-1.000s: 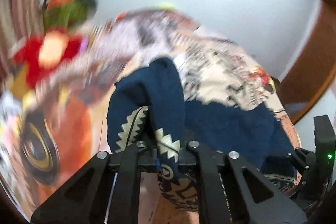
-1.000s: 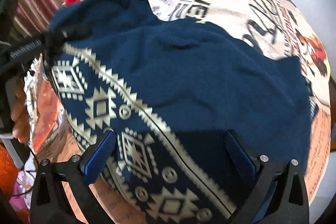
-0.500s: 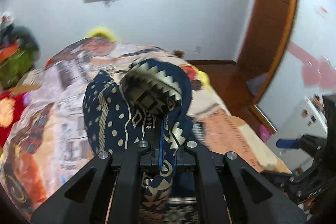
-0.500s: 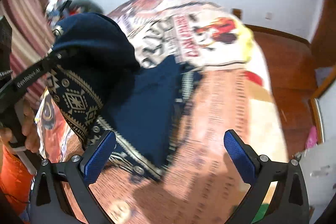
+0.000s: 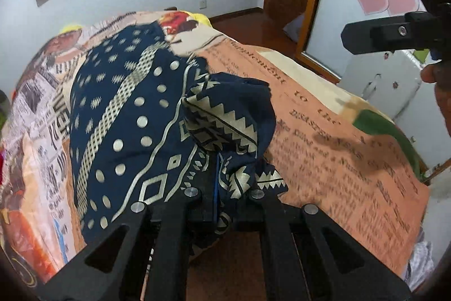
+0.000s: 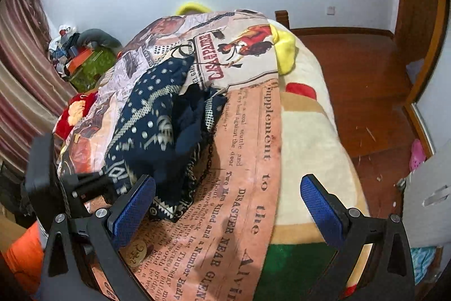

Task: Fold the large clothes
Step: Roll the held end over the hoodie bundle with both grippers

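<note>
A navy garment with cream geometric patterns [image 5: 132, 131] lies spread on the bed, a bunched corner raised at its near end. My left gripper [image 5: 218, 188] is shut on that bunched corner at the bed's near edge. The garment also shows in the right wrist view [image 6: 157, 129], crumpled on the left half of the bed. My right gripper [image 6: 228, 202] is open and empty, its blue pads [image 6: 132, 205] wide apart above the newspaper-print bedspread [image 6: 242, 188], to the right of the garment. The left gripper's body shows at the right wrist view's left edge [image 6: 70, 188].
The bed carries a newspaper-print bedspread [image 5: 338, 148] over a cream blanket [image 6: 307, 137]. A yellow pillow [image 6: 284, 50] lies at the far end. Red plush [image 6: 74, 109] and clutter sit by the striped curtain on the left. Wooden floor [image 6: 366, 92] lies right.
The left gripper has brought the held garment corner down toward the near edge, and the garment has spread out flat. The right gripper has pulled back, away from the cloth, staying open.
</note>
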Demonstrator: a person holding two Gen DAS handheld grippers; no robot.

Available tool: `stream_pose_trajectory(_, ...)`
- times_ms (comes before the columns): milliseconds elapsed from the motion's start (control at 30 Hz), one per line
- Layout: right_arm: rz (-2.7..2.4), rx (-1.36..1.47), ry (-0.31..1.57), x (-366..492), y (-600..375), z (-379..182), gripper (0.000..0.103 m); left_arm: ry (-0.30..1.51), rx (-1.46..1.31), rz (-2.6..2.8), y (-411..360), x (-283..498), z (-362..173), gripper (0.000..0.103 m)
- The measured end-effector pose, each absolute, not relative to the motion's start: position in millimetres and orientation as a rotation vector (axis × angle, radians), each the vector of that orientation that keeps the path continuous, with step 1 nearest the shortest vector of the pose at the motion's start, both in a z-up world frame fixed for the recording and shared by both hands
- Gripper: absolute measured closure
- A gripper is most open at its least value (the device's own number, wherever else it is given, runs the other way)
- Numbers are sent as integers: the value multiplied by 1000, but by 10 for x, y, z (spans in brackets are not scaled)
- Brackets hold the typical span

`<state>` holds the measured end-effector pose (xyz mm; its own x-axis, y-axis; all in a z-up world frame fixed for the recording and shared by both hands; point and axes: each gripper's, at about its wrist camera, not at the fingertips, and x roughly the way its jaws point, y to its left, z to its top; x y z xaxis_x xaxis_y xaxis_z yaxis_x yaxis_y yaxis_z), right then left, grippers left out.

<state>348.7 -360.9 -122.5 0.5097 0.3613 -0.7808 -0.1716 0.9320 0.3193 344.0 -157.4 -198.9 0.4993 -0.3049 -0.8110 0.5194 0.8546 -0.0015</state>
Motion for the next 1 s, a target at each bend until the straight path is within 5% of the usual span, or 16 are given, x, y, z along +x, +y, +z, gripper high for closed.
stream_pose_trajectory(233,362,210,968,3469,-3437,-1186,0,942,239,-525,-1431,3351,-1931,95)
stream_pose_trajectory(433,387,218,961,3528,-3313,-1130,0,945,233,-571,-1312,3118,-1765,67)
stream_pose_trajectory(600,417,213,972,3643,-3100,-1120,0,938,160,-527,-985,3053,-1563,65)
stream_pose_trajectory(767,466,207,992,3859,-2830,-1177,0,866,129,-409,-539,3081,-1336,43)
stream_pose_trajectory(1000,499,212,1066,4369,-2453,-1414,2,877,88,-226,-117,3588,-1420,41)
